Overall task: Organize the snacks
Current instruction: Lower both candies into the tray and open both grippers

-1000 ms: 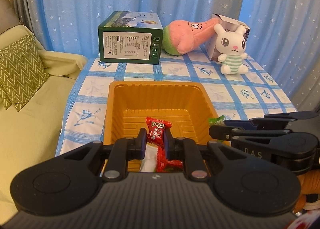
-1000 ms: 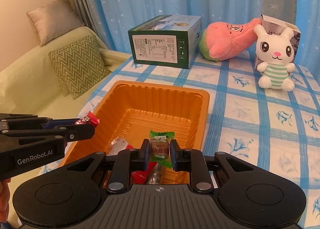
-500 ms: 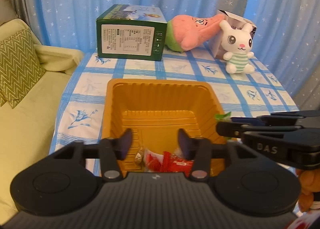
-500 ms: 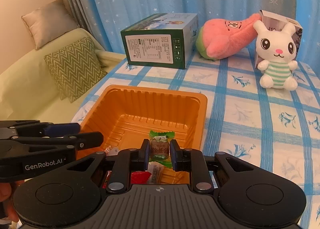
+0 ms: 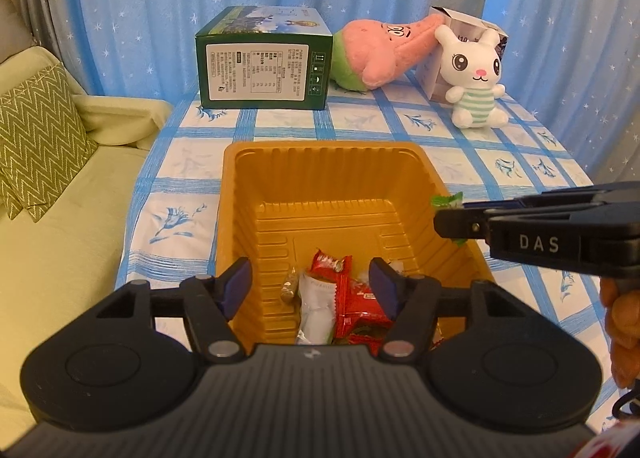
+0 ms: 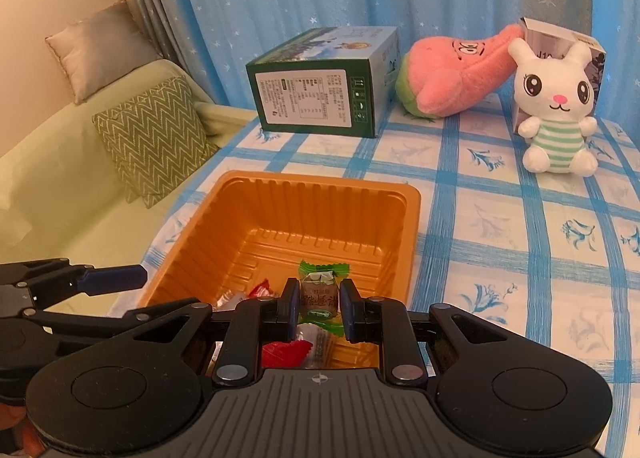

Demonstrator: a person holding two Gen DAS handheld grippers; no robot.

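An orange plastic tray (image 5: 324, 173) sits on the blue-checked tablecloth; it also shows in the right wrist view (image 6: 320, 197). Red snack packets (image 5: 352, 298), a white packet (image 5: 316, 310) and a small brown candy (image 5: 290, 286) lie at its near end. My left gripper (image 5: 310, 284) is open and empty above them. My right gripper (image 6: 319, 304) is shut on a green-wrapped candy (image 6: 320, 290) and holds it over the tray's near right side. The right gripper also shows from the side in the left wrist view (image 5: 452, 217).
A green box (image 5: 264, 57), a pink plush (image 5: 380, 51), a white rabbit plush (image 5: 474, 77) and a small carton (image 5: 460, 23) stand at the table's far end. A sofa with a zigzag cushion (image 5: 36, 137) lies to the left. Blue curtains hang behind.
My left gripper opened and let the red packet drop into the tray, then drew back slightly. My right gripper kept hold of the green candy above the tray.
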